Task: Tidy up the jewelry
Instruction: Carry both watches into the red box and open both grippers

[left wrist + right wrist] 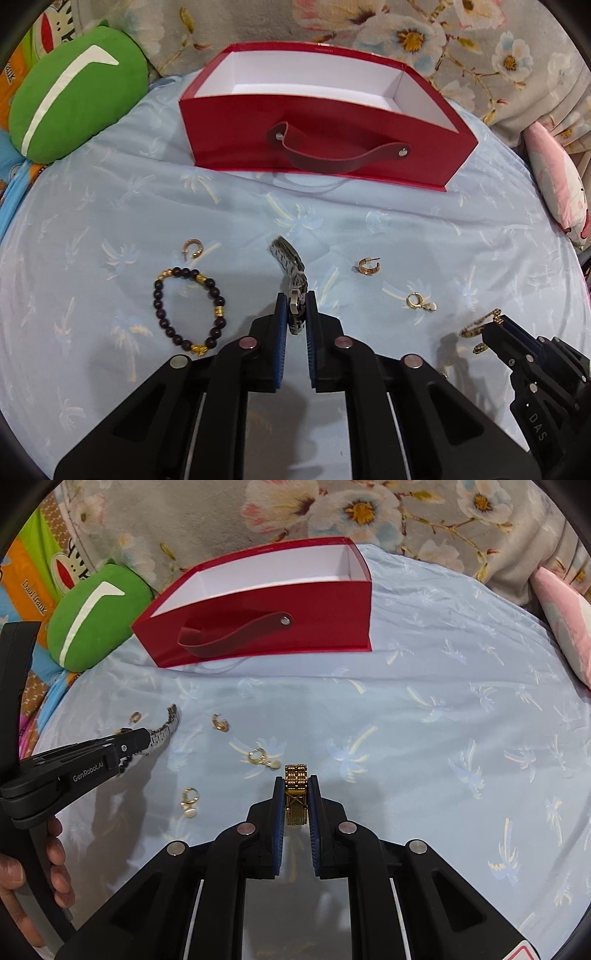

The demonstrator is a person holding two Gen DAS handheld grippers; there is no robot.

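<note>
Red box point(236, 127) sits empty | left gripper point(296, 308) clamps silver watch point(291, 266) | right gripper point(295, 794) clamps gold watch point(296, 794) | beaded bracelet point(190, 314), earrings point(367, 266) remain on bedsheet point(369, 221)

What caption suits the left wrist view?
Left tongs grip a silver watch before an open red box.

Box point(321, 147) behind the jewelry; bracelet point(190, 312) left of watch point(291, 269) (earrings right).

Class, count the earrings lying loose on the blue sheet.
4: one above the bead bracelet, one right of the silver watch, one pearl-drop further right, another pearl-drop nearer the grippers. More may be hidden.
</note>
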